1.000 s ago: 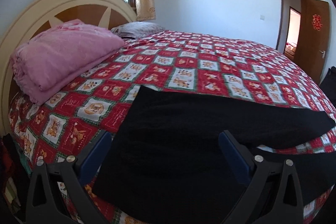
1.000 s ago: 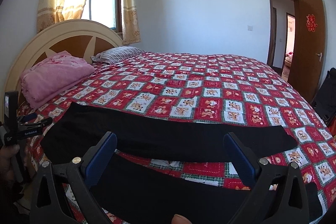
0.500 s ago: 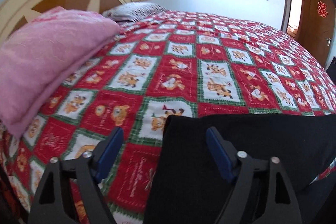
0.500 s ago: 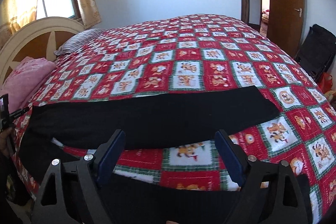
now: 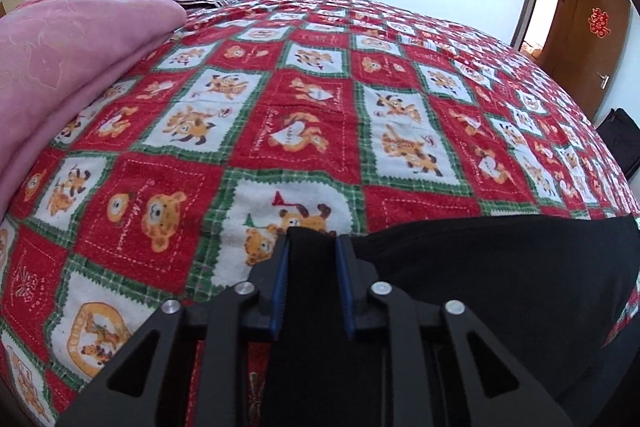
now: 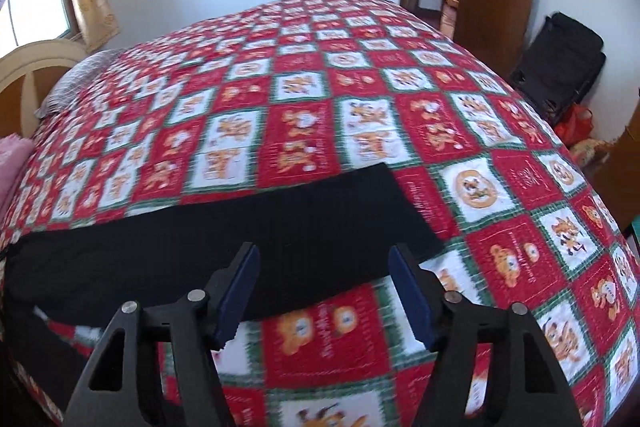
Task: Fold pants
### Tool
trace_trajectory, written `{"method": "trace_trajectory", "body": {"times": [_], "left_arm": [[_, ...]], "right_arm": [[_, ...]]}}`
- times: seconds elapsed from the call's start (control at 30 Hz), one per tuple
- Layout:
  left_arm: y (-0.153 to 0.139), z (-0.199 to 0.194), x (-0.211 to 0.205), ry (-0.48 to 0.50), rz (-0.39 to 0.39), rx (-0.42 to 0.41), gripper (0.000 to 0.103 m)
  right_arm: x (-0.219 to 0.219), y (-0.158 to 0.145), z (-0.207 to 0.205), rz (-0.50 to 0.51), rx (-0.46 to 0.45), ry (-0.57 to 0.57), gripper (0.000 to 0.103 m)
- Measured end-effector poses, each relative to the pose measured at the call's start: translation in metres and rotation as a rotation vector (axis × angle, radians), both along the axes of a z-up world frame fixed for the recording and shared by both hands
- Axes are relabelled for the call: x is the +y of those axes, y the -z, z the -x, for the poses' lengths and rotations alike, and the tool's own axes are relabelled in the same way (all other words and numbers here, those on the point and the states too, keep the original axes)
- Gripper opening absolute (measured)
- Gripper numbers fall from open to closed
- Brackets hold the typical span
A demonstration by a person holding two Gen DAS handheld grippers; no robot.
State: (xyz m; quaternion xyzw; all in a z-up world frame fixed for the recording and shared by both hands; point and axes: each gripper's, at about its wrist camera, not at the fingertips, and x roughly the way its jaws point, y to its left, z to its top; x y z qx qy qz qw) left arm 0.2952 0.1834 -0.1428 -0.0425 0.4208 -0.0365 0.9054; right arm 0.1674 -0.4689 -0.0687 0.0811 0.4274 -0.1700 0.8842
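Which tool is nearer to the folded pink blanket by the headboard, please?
Left. The left tool, closing on a corner of the black pants, works just across from the pink blanket. The right tool hovers near the pant leg's far end.

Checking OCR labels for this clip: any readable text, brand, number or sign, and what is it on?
Red double-happiness sign "囍": on the brown door.
Stitched cursive lettering on the red squares of the bedspread: too small and distorted to read.
Black pants, pink blanket: no text visible.
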Motion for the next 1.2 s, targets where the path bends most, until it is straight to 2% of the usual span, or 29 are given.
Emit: {"method": "trace_trajectory", "body": {"times": [0.23, 0.37, 0.5, 0.63, 0.77, 0.83, 0.87, 0.9, 0.93, 0.97, 1.07, 1.2], "left_arm": [[-0.001, -0.005, -0.003, 0.014, -0.018, 0.001, 0.019], [-0.001, -0.006, -0.004, 0.012, -0.034, 0.0, 0.021], [-0.001, -0.007, -0.003, -0.006, -0.057, -0.001, 0.032], [0.0, -0.009, -0.004, 0.003, -0.07, 0.004, 0.033], [-0.001, -0.011, -0.012, 0.031, -0.146, 0.018, 0.033], [-0.002, -0.012, -0.015, 0.042, -0.17, 0.025, 0.033], [-0.003, -0.013, -0.016, 0.047, -0.175, 0.028, 0.03], [-0.003, -0.014, -0.017, 0.058, -0.176, 0.029, 0.023], [-0.004, -0.013, -0.018, 0.082, -0.178, 0.013, 0.019], [-0.004, -0.012, -0.019, 0.091, -0.181, 0.006, 0.015], [-0.007, -0.012, -0.018, 0.094, -0.172, -0.011, 0.013], [-0.022, -0.003, -0.008, 0.074, -0.092, -0.073, 0.013]], "right_arm": [[-0.062, 0.014, -0.029, -0.029, 0.003, 0.088, 0.068], [-0.094, 0.035, -0.059, -0.129, 0.027, 0.097, 0.068], [-0.104, 0.044, -0.078, -0.136, 0.039, 0.072, 0.071], [-0.111, 0.057, -0.098, -0.14, 0.077, 0.061, 0.071], [-0.112, 0.072, -0.107, -0.16, 0.113, 0.024, 0.071], [-0.109, 0.072, -0.108, -0.161, 0.109, -0.002, 0.06], [-0.107, 0.072, -0.107, -0.164, 0.107, -0.02, 0.04], [-0.105, 0.072, -0.107, -0.152, 0.112, -0.032, 0.027], [-0.104, 0.072, -0.105, -0.139, 0.117, -0.041, 0.021], [-0.103, 0.071, -0.104, -0.149, 0.115, -0.053, 0.01], [-0.096, 0.062, -0.096, -0.138, 0.089, -0.077, 0.007], [-0.089, 0.047, -0.088, -0.12, 0.037, -0.085, 0.007]]}}
